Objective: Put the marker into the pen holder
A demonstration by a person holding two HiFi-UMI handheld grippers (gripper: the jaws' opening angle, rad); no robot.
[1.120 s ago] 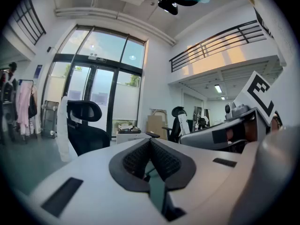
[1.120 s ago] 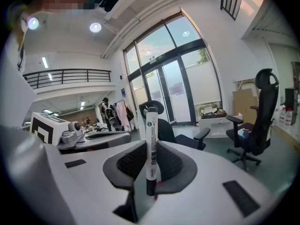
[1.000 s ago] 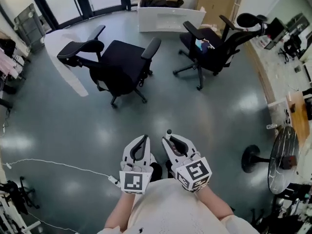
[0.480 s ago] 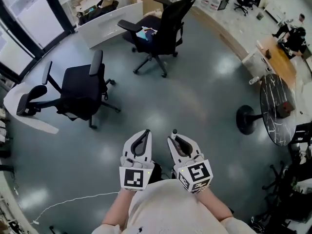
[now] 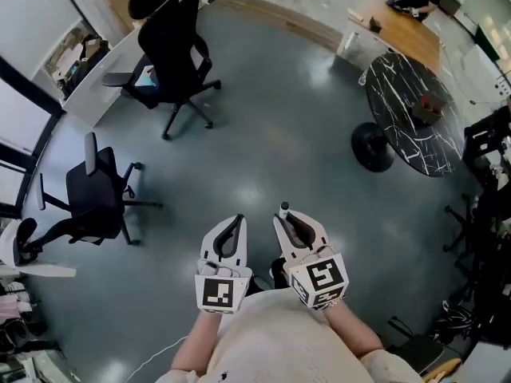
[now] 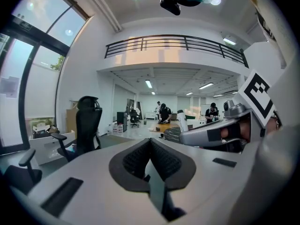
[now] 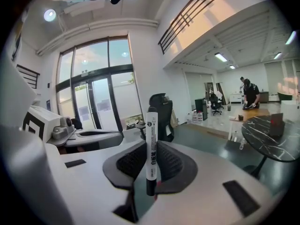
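Observation:
A white marker (image 7: 151, 149) with black ends stands upright between the jaws of my right gripper (image 7: 151, 159), which is shut on it. In the head view the marker's tip (image 5: 284, 208) pokes out past the right gripper (image 5: 286, 219), held close in front of the person's body. My left gripper (image 5: 237, 221) sits beside it, jaws shut with nothing between them (image 6: 150, 144). I cannot make out a pen holder in any view.
A round black marble table (image 5: 415, 138) stands on a pedestal at the upper right, with a small brown box (image 5: 432, 102) on it. Two black office chairs (image 5: 172, 50) (image 5: 94, 198) are at the left. A wooden desk (image 5: 399, 24) lies beyond the table. Grey floor lies ahead.
The head view has swung round to the right: the chairs slid toward the left and the round table came further into view. Both grippers keep their pose, and the marker stays held.

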